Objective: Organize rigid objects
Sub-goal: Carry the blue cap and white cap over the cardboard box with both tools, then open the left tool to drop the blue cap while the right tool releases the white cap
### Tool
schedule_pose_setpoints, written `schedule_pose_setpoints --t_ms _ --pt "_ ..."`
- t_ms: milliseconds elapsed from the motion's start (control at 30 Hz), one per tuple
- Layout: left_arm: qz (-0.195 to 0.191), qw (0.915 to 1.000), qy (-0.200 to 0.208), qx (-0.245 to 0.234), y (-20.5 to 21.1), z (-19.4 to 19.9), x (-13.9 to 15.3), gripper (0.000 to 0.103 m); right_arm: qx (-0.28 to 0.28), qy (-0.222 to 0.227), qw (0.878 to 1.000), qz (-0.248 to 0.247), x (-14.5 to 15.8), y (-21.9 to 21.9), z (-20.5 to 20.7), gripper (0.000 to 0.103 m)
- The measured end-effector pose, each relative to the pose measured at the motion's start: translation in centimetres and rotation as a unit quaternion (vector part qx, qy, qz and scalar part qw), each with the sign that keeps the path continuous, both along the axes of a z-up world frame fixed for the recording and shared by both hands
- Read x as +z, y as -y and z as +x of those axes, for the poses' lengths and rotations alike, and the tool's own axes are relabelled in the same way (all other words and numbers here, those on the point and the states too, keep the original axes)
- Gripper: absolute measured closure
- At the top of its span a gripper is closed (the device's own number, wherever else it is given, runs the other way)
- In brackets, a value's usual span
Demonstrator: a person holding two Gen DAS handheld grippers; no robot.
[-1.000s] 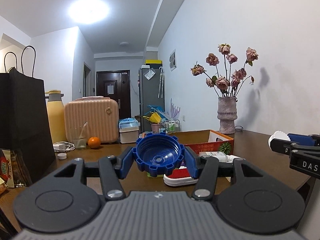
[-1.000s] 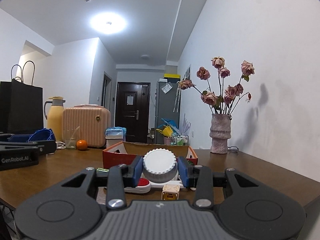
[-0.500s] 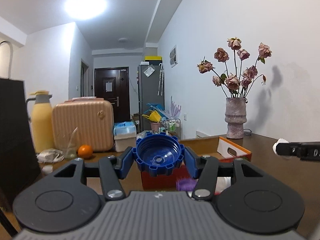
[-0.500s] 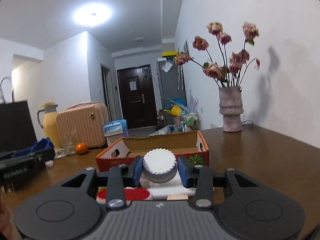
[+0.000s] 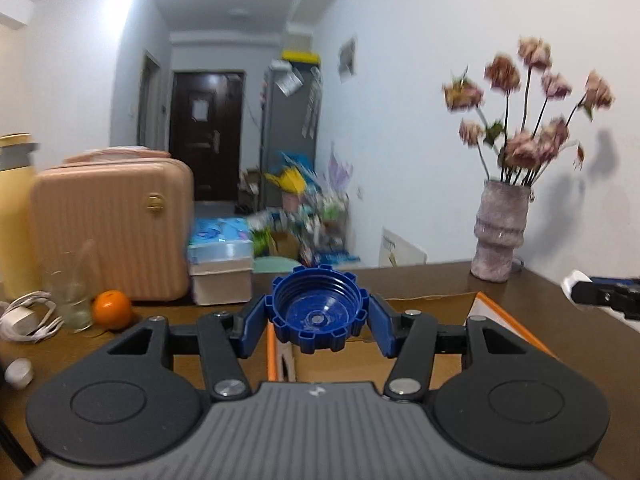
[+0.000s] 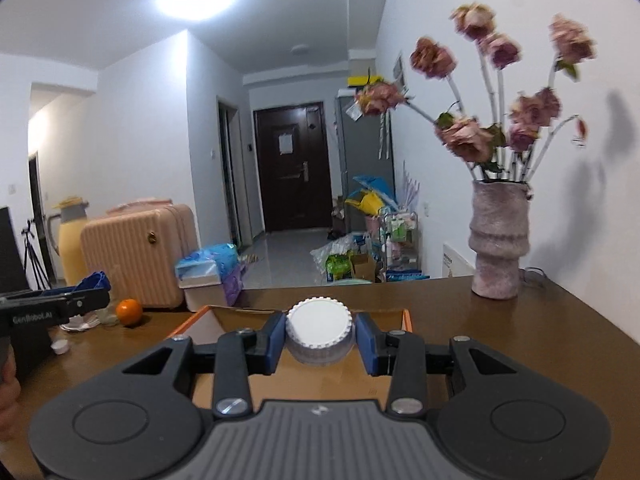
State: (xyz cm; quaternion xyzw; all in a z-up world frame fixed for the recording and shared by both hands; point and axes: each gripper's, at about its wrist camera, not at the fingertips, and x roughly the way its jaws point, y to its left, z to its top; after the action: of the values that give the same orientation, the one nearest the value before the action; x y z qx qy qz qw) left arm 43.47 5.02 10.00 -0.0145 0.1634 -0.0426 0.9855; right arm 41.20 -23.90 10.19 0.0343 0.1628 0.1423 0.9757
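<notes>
The left gripper [image 5: 318, 320] is clamped on a blue cap [image 5: 318, 314], its hollow side turned toward the camera, one pad on each flank. The right gripper [image 6: 319, 338] is clamped on a white cap [image 6: 319, 330], ribbed rim up, held level between the pads.

Outward from both, the cardboard box [image 6: 407, 314] lies directly below and just ahead. From the right side, the white cap sits over the open box floor, inside the orange rim. From the left side, the blue cap hangs over the box's near left corner, the rim [image 5: 272, 354] showing just beneath it.

Judgement: the right hand is the better placed, since its cap is already over the opening; a straight descent and release should suffice. The left needs a short shift right and farther in first. The two grippers are well apart, so collision looks unlikely.

Beyond the box stand a vase [image 6: 499, 238], a suitcase [image 5: 110, 232] and an orange [image 5: 112, 308].
</notes>
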Motion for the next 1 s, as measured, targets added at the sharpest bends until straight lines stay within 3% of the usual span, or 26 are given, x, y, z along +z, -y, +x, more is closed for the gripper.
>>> schedule_pose_setpoints --t_ms 133,233,400,467,600,667,767,900,1000 --pt "0.008 0.9989 -0.046 -0.005 0.5 6.8 -0.9 0.048 0.023 -0.062 0.998 0.008 -0.3 0.0 7.9 0.066" --pt "-0.005 0.9938 -0.111 -0.011 0.5 11.8 -2.7 0.048 0.025 -0.113 0.993 0.003 -1.1 -0.2 13.0 0.066" --pt "0.022 0.9811 -0.189 -0.032 0.9 17.9 -5.6 0.048 0.025 -0.193 0.979 -0.062 -4.0 -1.2 20.0 0.065" --pt "0.044 0.9774 -0.203 -0.042 1.6 19.3 -6.4 0.047 0.026 -0.220 0.971 -0.087 -5.1 -2.0 22.1 0.065" --pt "0.081 0.9698 -0.225 -0.048 2.6 20.7 -7.7 0.047 0.034 -0.244 0.958 -0.149 -6.3 -4.1 24.4 0.065" --pt "0.076 0.9653 -0.245 -0.047 2.6 21.5 -8.2 0.046 0.040 -0.258 0.946 -0.194 -7.3 -5.5 25.3 0.065" --pt "0.086 0.9652 -0.244 -0.037 3.0 21.6 -8.3 0.040 0.039 -0.276 0.932 -0.231 -9.0 -6.7 26.2 0.066" --pt "0.092 0.9647 -0.245 -0.033 3.0 21.7 -8.1 0.029 0.024 -0.261 0.928 -0.265 -10.4 -7.4 25.8 0.062" --pt "0.092 0.9660 -0.241 -0.022 2.5 21.1 -7.2 0.029 0.022 -0.257 0.928 -0.269 -10.3 -7.6 25.5 0.049"
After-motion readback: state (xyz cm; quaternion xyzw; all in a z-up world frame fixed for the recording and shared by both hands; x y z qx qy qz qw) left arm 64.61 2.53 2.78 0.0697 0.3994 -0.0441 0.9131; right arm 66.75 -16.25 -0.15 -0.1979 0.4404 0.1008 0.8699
